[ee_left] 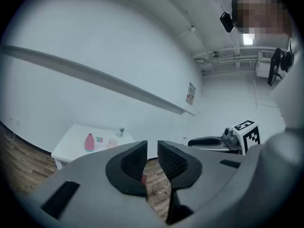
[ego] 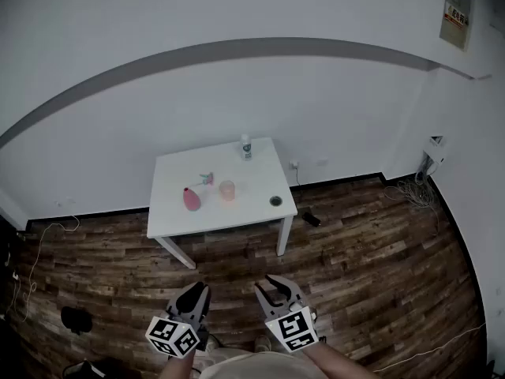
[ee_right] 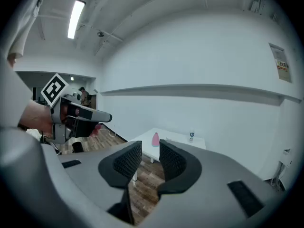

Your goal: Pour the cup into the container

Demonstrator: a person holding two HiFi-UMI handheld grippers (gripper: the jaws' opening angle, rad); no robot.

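The cup (ego: 227, 190) is too small to see inside.

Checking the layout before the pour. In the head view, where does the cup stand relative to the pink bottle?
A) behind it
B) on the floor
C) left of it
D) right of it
D: the cup stands just right of the pink bottle on the table.

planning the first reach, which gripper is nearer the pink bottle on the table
Left. The left gripper hangs over the floor straight before the pink bottle; the right gripper is as far back but off to its right.
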